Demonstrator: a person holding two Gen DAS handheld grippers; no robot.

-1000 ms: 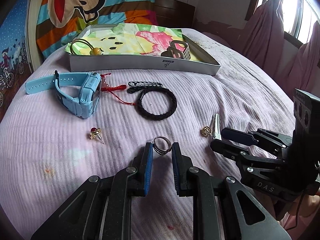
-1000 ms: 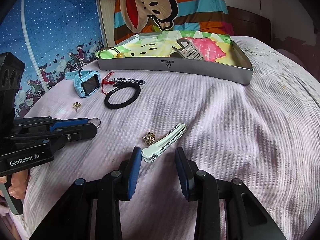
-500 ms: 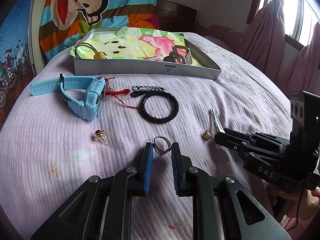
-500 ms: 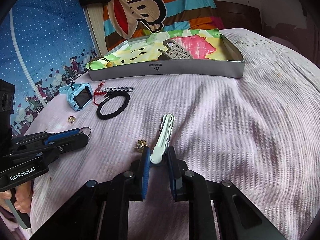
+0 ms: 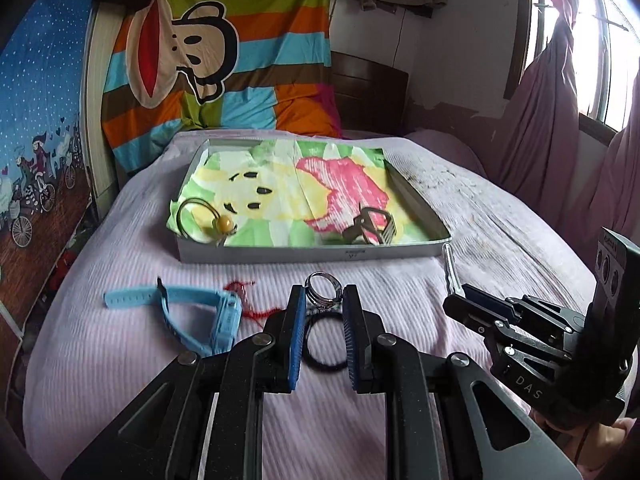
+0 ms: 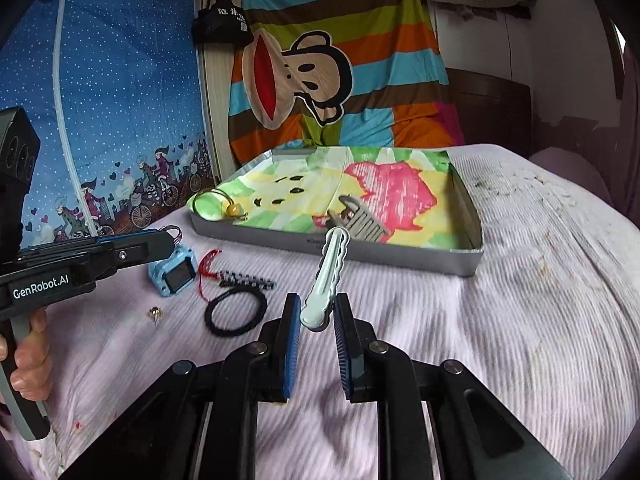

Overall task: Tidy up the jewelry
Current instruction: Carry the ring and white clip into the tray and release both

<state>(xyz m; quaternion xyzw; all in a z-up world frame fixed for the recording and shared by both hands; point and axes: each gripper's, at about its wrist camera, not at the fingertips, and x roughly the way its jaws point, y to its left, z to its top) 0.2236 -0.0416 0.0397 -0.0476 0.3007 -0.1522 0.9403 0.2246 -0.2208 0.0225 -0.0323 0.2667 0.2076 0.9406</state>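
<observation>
My left gripper [image 5: 323, 300] is shut on a silver ring [image 5: 323, 289], held above the pink bedspread. My right gripper [image 6: 318, 316] is shut on a pale mint hair clip [image 6: 326, 276] that sticks up and forward from its jaws. In the left wrist view the right gripper [image 5: 460, 300] shows at the right with the hair clip [image 5: 450, 268] pointing at the tray. In the right wrist view the left gripper [image 6: 168, 240] shows at the left with the ring [image 6: 173, 232]. The grey tray [image 5: 280, 254] ahead holds a hair tie with a yellow bead [image 5: 224, 224] and a grey claw clip [image 5: 370, 226].
On the bedspread lie a blue watch [image 6: 174, 274], a red cord [image 6: 206, 266], a black-and-white clip [image 6: 248, 280], a black braided bracelet [image 6: 236, 314] and a small gold earring [image 6: 154, 313]. A striped monkey blanket [image 5: 208, 52] hangs behind the tray. Purple curtains [image 5: 552, 152] hang at the right.
Both grippers have risen off the bed with their items. The right gripper closed on the hair clip and lifted it. The views now tilt up toward the tray.
</observation>
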